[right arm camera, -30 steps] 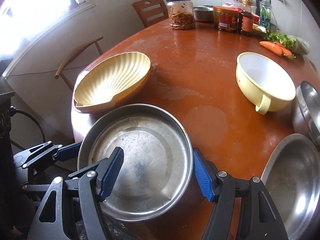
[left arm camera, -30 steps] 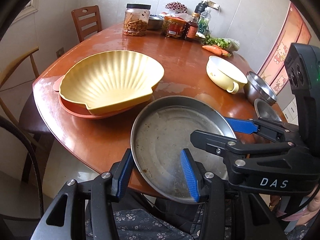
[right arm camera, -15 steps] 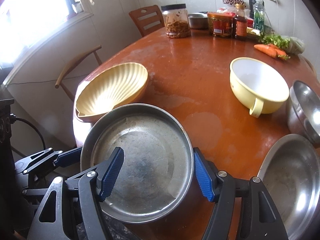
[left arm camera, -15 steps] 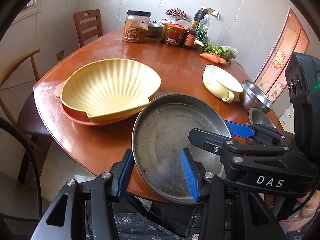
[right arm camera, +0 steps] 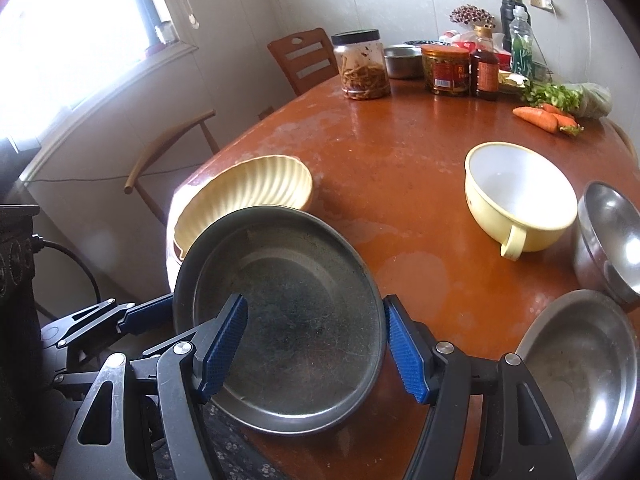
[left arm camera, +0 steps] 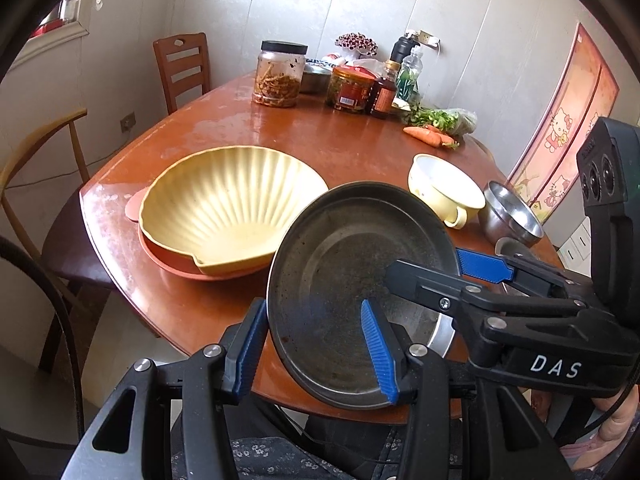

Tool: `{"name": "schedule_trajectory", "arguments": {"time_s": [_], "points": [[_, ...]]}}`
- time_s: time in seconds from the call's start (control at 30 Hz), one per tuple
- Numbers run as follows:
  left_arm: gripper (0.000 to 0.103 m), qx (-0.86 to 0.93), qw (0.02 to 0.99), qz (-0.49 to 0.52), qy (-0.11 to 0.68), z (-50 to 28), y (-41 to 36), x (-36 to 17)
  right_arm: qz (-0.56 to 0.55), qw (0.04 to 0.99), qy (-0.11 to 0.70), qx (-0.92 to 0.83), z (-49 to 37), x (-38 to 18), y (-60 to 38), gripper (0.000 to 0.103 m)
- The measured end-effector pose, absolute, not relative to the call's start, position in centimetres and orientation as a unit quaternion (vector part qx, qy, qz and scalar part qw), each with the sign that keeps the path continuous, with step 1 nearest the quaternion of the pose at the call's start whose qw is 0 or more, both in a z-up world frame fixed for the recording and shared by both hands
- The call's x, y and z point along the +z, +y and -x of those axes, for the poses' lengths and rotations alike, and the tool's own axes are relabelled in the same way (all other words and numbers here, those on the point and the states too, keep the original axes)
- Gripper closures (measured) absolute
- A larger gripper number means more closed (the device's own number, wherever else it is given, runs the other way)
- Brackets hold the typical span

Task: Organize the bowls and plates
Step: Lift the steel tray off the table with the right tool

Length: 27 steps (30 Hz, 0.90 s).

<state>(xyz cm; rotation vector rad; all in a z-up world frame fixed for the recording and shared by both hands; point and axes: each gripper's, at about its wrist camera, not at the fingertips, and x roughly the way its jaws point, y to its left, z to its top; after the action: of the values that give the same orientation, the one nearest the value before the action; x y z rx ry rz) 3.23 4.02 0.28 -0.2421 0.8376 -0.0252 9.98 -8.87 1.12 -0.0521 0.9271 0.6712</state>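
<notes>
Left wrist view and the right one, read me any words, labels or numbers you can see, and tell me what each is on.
"DAS": white letters on the black body of the right gripper, in the left wrist view.
Red label on the jar: print too small to read.
Label on the dark sauce bottle: too blurred to read.
Cartoon cat poster on the wall: no legible words.

The raised metal plate point(right arm camera: 288, 312) covers the near part of the shell-shaped bowl point(right arm camera: 244, 196) and a stretch of tabletop point(right arm camera: 400, 168). The steel pan point(right arm camera: 580, 380) and steel bowl point(right arm camera: 608, 236) run off the right edge — neither shows whole. Jar labels point(left arm camera: 350, 94) at the far end are too small to read.
</notes>
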Motion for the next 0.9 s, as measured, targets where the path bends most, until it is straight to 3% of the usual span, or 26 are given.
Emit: {"name": "schedule_trajectory", "arguments": {"time_s": [0.9], "points": [[0.055,-0.015,0.900,0.099,0.425,-1.7,3.2,-1.3,0.018,0.815,0.471,0.337,-10.1,-1.5,-9.2,0.033]]}}
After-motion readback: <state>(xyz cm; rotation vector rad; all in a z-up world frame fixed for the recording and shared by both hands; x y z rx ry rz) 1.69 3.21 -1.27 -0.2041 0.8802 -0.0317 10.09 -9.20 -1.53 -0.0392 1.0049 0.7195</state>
